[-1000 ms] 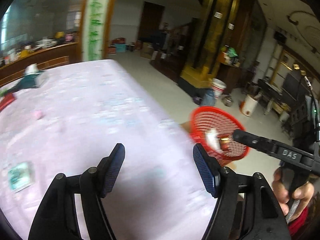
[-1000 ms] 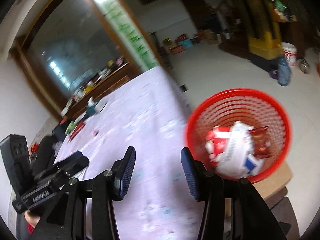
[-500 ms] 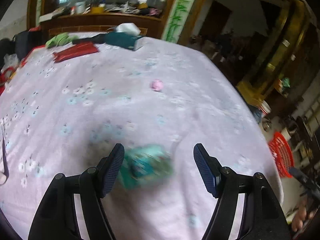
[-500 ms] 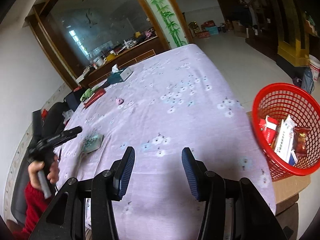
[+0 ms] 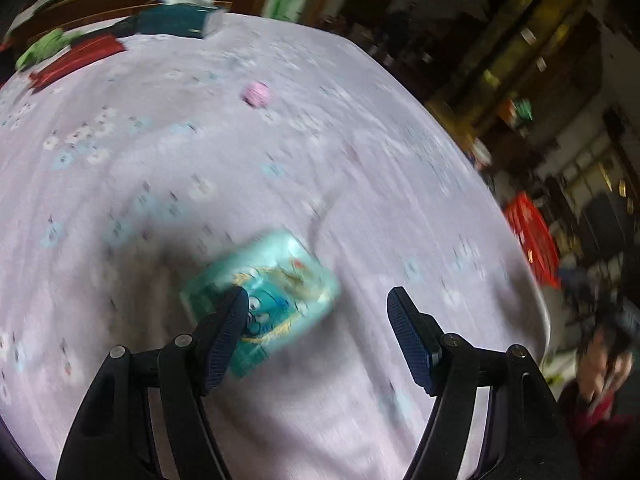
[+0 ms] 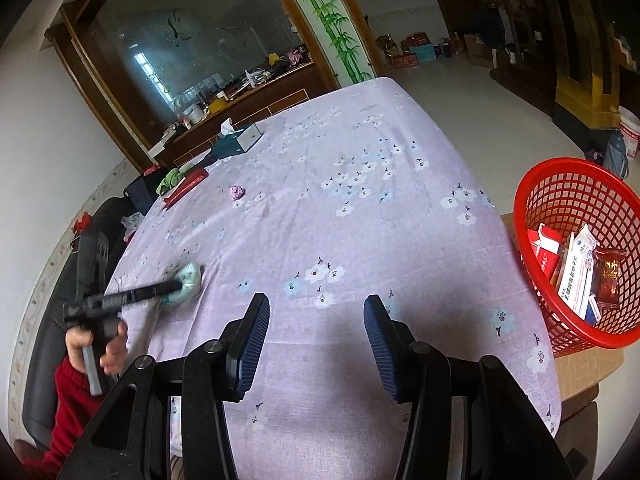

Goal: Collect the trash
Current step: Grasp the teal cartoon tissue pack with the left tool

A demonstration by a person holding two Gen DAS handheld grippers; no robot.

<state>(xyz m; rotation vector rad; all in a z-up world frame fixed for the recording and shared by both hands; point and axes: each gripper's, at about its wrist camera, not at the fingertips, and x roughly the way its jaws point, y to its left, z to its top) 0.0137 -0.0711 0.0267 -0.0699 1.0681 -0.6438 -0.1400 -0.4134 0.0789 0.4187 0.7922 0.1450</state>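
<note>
Your left claw (image 5: 316, 312) is spread wide over the blurred teal plastic packet (image 5: 264, 292) on the lilac flowered surface (image 6: 360, 200). Your right claw (image 6: 316, 336) is spread and empty, the red mesh basket (image 6: 576, 184) at its three o'clock.

Home dining rm: floral tablecloth (image 6: 360, 208), wood sideboard (image 6: 256, 96), tissue box (image 6: 238, 142).

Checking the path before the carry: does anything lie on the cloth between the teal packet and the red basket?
Nothing visible: bare tablecloth runs from the teal packet to the red basket beyond the edge.
</note>
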